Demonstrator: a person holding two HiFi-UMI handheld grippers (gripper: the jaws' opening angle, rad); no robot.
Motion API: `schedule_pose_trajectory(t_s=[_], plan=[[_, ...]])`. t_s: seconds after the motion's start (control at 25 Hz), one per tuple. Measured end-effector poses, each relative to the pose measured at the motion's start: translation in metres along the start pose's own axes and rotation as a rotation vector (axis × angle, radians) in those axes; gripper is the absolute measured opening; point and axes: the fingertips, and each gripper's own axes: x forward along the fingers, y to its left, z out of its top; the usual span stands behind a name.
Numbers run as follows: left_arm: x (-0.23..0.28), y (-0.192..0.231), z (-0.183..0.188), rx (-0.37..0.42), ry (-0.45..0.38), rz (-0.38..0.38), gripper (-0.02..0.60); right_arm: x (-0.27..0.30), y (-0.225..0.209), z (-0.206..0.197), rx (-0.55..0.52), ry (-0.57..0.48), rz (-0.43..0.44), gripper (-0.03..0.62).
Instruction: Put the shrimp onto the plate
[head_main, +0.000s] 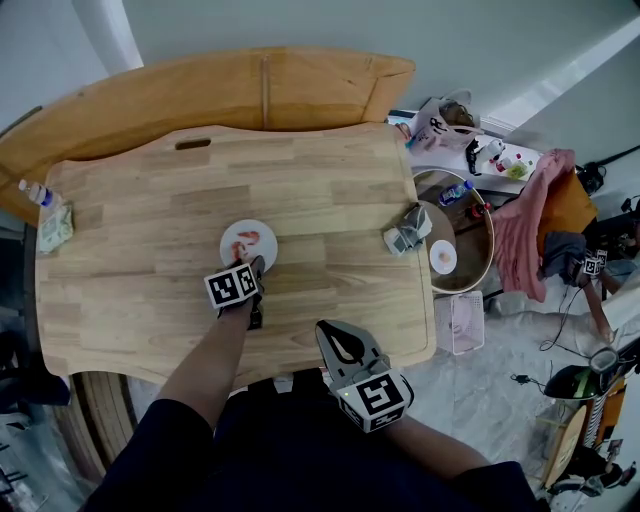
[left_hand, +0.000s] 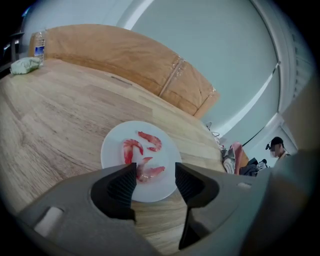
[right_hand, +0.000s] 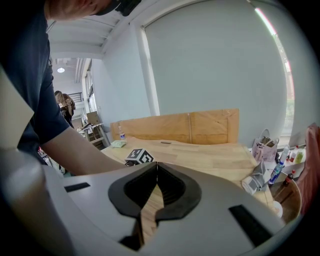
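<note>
Reaches out with left gripper (left_hand: 155, 176), holds right gripper (right_hand: 157, 167) back.
Left jaws wide apart; right jaws together, empty.

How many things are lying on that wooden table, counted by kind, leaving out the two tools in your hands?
Shrimp: 3
Plate: 1
Bottle: 1
Green cloth: 1
Grey bundle: 1
Total: 7
</note>
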Motion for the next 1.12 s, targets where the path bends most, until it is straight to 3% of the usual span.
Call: schedule_pose_trajectory(t_s=[0.32,0.64,0.8,1.12], plan=[[-0.006,0.004,0.001,-0.141,-0.037,-0.026,0.23,-0.001,-0.002,0.001,-0.003,-0.005,0.005,0.011],[-0.026,-0.011,0.005,-0.077,-0.073,-0.067,0.229,-0.002,0.004,0.005,-0.013,-0.02,0.02,0.011],[-0.066,-0.028,0.004,0.002,-0.128,-0.132,0.229,-0.004,0.008,0.015,-0.011,-0.052,0.034,0.011],[-0.152,-0.058,0.009,0.047,-0.234,-0.251,0.228,-0.003,0.026,0.034,-0.025,-0.104,0.079,0.011]])
